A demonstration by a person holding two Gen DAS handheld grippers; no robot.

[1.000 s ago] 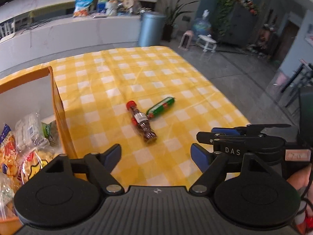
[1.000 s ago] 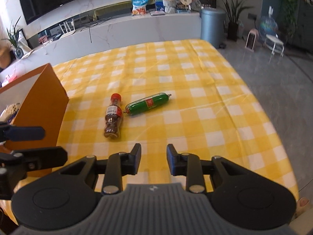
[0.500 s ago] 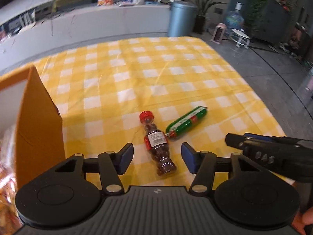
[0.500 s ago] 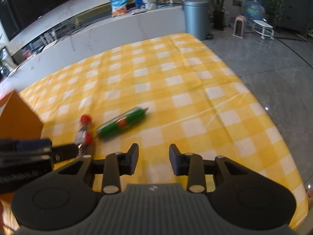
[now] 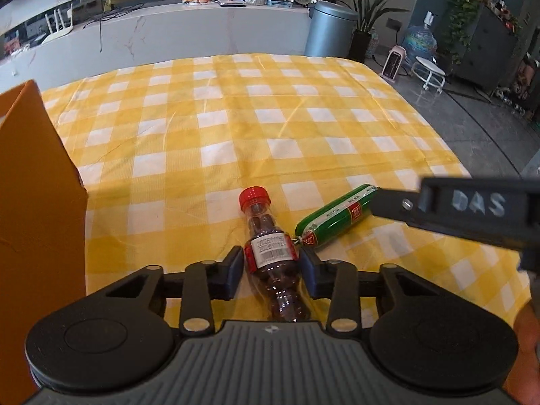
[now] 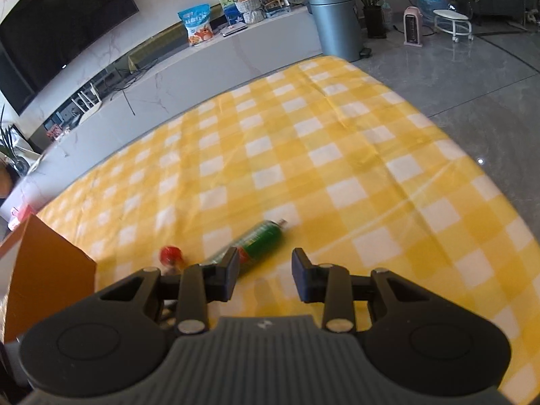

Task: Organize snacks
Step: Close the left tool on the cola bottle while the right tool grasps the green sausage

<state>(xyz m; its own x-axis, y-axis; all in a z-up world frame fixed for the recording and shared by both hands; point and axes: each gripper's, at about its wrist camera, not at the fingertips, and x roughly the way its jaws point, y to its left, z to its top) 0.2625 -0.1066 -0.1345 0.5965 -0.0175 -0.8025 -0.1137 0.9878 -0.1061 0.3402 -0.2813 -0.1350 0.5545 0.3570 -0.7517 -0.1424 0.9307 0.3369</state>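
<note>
From the left wrist view, the left hand-held gripper (image 5: pixel 271 270) straddles a small clear bottle (image 5: pixel 271 253) with a red cap that lies on the yellow-checked table (image 5: pixel 236 128), cap pointing away; its jaws are closing around the labelled middle, the blue pads right at the bottle's sides, though I cannot tell whether they press yet. Just to the right of the bottle lies a green sausage (image 5: pixel 337 217), angled up to the right, its near end almost touching the bottle. The right hand-held gripper (image 5: pixel 398 202) reaches in from the right, its tip over the sausage's far end. An orange box (image 5: pixel 37 195) stands at the left. From the right wrist view, that gripper's (image 6: pixel 265 271) jaws stand partly apart with bare cloth between them; the sausage (image 6: pixel 260 239) lies just ahead of the left finger (image 6: pixel 229 270), and the bottle's red cap (image 6: pixel 172 254) shows further left, blurred.
</note>
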